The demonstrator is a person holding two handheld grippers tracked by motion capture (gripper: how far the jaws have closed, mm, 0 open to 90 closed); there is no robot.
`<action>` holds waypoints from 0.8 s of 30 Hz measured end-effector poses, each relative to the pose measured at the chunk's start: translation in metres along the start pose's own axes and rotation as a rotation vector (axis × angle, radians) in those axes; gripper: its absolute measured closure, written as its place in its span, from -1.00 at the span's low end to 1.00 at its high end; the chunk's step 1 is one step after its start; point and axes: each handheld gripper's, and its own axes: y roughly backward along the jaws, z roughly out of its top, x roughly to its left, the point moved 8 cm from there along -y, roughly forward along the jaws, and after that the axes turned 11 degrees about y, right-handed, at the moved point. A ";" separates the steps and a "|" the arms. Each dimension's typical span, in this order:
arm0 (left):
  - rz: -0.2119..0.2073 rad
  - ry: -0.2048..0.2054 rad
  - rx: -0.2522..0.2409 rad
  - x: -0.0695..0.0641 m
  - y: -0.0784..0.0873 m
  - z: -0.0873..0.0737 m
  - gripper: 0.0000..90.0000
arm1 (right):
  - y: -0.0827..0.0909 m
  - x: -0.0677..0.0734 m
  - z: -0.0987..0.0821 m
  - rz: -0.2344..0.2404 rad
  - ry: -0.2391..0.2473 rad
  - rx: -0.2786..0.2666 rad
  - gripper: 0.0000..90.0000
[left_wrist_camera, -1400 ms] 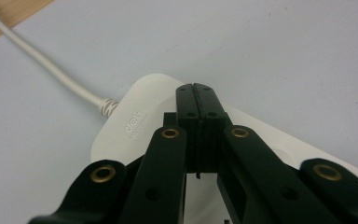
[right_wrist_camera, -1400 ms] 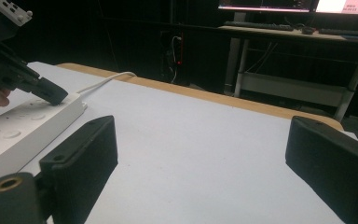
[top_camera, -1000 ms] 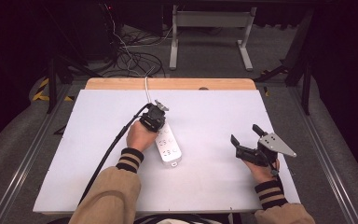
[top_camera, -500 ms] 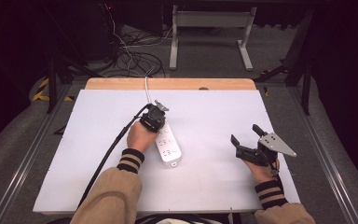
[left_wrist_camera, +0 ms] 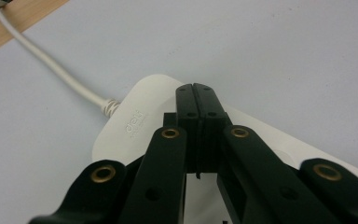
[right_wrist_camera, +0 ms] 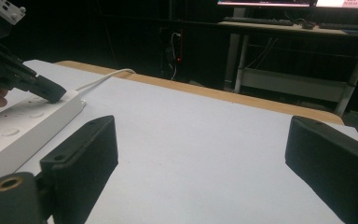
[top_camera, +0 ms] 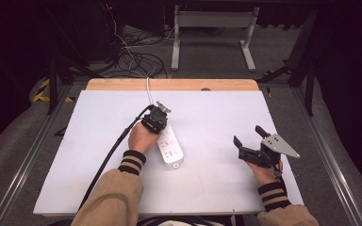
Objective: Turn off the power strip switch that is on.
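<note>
White power strip is lying near the middle of the tabletop, its cord running to the far edge. Left gripper is pressing its closed, empty jaws onto the strip's cord end. Right gripper is hovering well apart, jaws spread wide, gripping nothing.

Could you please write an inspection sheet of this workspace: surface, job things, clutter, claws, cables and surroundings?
Surface: white board on a wooden table.
Job's things: white power strip lying flat near the middle.
Clutter: nothing seen.
Claws: left claw shut, tips resting on the strip's cord end; right claw open, holding nothing, apart from the strip.
Cables: strip's white cord runs over the far edge; black cable trails from the left claw.
Surroundings: dark floor, tangled wires, metal stand.
</note>
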 end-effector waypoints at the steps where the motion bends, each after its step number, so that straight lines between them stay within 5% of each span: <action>1: 0.000 0.000 0.000 0.000 0.000 0.000 1.00 | 0.000 0.000 0.000 0.001 0.001 -0.001 -0.79; 12: 0.008 -0.050 -0.015 0.000 -0.001 0.001 1.00 | 0.000 0.000 0.000 0.000 -0.001 0.001 -0.78; 24: 0.000 -0.018 -0.003 0.008 0.002 0.001 1.00 | -0.001 0.000 -0.001 0.000 -0.001 0.001 -0.78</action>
